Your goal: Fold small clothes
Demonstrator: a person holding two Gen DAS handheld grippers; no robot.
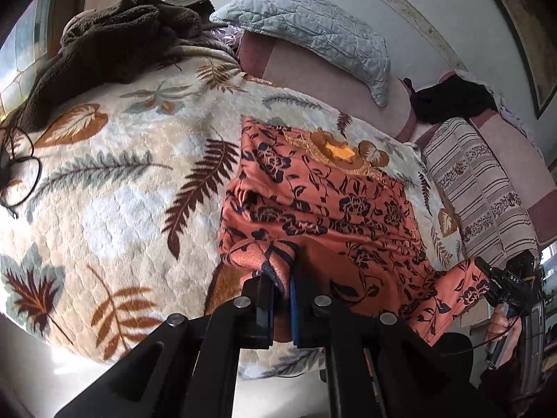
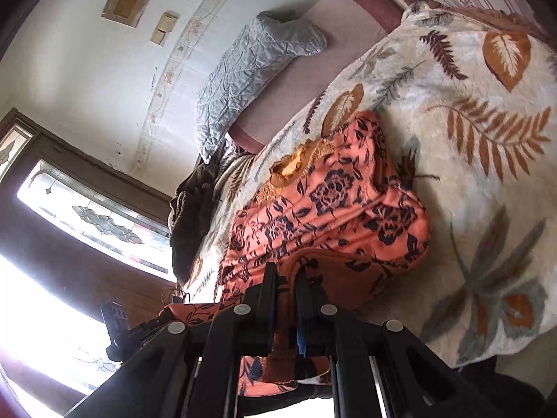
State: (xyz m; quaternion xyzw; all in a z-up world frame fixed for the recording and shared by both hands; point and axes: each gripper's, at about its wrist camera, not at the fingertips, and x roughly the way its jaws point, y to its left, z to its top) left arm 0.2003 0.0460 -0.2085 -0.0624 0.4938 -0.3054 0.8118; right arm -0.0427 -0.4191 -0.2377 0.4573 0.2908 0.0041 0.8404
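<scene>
An orange garment with a dark floral print (image 1: pixel 323 202) lies on a leaf-patterned blanket (image 1: pixel 115 181), its gold embroidered neckline (image 1: pixel 334 149) at the far end. My left gripper (image 1: pixel 282 278) is shut on a bunched near corner of the garment and holds it lifted. My right gripper (image 2: pixel 287 278) is shut on the garment's other near edge (image 2: pixel 327 209); it shows in the left wrist view (image 1: pixel 501 285) at the right, gripping the cloth there. The near hem hangs between both grippers above the blanket (image 2: pixel 470 160).
A pale quilted pillow (image 1: pixel 313 31) lies at the bed's far side on a pink sheet. A dark brown towel heap (image 1: pixel 115 38) sits at the far left, a black cable (image 1: pixel 24 181) beside it. A striped cloth (image 1: pixel 477 181) and a dark item (image 1: pixel 452 97) lie right. A window (image 2: pixel 87 216) is left.
</scene>
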